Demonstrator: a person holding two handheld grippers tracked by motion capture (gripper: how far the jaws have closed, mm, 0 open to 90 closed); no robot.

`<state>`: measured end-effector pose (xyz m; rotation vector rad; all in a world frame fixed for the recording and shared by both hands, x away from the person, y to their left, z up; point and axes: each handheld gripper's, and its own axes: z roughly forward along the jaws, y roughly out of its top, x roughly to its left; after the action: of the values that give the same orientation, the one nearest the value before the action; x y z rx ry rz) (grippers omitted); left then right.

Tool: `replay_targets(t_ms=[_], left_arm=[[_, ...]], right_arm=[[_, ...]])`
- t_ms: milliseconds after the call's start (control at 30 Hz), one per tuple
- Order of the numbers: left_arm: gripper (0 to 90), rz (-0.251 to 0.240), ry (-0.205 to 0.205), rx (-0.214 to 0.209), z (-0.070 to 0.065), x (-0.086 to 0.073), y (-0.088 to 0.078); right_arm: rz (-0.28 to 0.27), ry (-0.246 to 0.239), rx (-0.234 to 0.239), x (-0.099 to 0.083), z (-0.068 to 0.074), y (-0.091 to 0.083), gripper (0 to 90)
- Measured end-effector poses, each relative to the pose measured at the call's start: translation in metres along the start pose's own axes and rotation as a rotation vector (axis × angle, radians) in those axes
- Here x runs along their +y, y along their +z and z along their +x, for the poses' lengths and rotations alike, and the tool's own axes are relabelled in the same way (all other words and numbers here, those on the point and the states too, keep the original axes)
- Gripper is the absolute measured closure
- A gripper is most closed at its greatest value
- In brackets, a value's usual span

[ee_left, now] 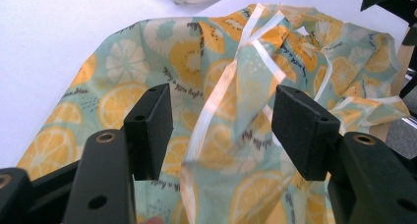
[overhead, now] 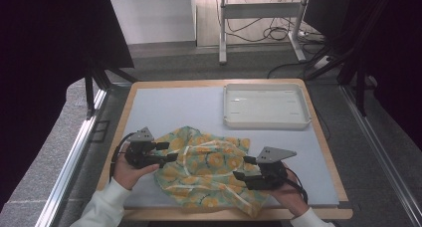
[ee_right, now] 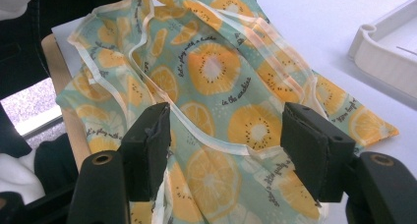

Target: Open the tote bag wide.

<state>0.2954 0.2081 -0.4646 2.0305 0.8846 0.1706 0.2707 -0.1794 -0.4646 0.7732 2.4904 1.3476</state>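
A crumpled cloth [overhead: 209,167] printed with orange and lemon slices on pale green, edged in white, lies at the near middle of the table. My left gripper [overhead: 165,152] is at its left edge, jaws pointing right. In the left gripper view the gripper [ee_left: 221,130] is open, and a raised fold of the cloth [ee_left: 206,62] stands between the jaws without the pads pressing on it. My right gripper [overhead: 244,168] is over the cloth's right part, jaws pointing left. In the right gripper view the gripper [ee_right: 228,150] is open above the cloth [ee_right: 216,67].
A white shallow tray [overhead: 266,122] sits at the far right of the grey mat [overhead: 169,107], and its corner [ee_right: 378,47] shows in the right gripper view. The cloth's near corner reaches the table's wooden front edge [overhead: 199,214]. Desk legs and cables stand beyond the table.
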Motion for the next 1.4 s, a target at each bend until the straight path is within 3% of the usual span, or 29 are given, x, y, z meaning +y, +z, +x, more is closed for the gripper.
replay_targets(t_ms=[200, 333, 367, 467, 533, 1067, 1200, 1400], left_arm=[[43.6, 0.06, 0.012, -0.035, 0.001, -0.001, 0.013], [59.2, 0.098, 0.025, -0.054, 0.0, -0.003, 0.018], [65.8, 0.134, 0.043, -0.069, -0.001, -0.004, 0.022], [82.6, 0.157, 0.064, -0.063, -0.004, -0.006, 0.025], [87.5, 0.159, 0.076, -0.06, -0.006, -0.007, 0.025], [90.0, 0.132, 0.08, -0.057, -0.007, -0.008, 0.019], [90.0, 0.128, 0.083, -0.056, -0.006, -0.008, 0.018], [90.0, 0.124, 0.076, -0.054, -0.006, -0.008, 0.017]], right_arm=[[0.011, 0.006, 0.002, -0.002, 0.0, 0.003, 35.5], [0.022, 0.005, 0.003, -0.003, 0.0, 0.006, 35.4], [0.025, 0.004, 0.001, -0.004, 0.001, 0.007, 35.3], [0.034, 0.0, 0.002, -0.004, 0.001, 0.008, 35.3], [0.038, -0.001, -0.002, -0.004, 0.001, 0.008, 35.4], [0.076, 0.001, -0.054, -0.004, -0.006, 0.008, 34.0], [0.112, 0.014, -0.087, -0.003, -0.022, 0.012, 32.5], [0.153, 0.018, -0.079, 0.001, -0.039, 0.025, 32.6]])
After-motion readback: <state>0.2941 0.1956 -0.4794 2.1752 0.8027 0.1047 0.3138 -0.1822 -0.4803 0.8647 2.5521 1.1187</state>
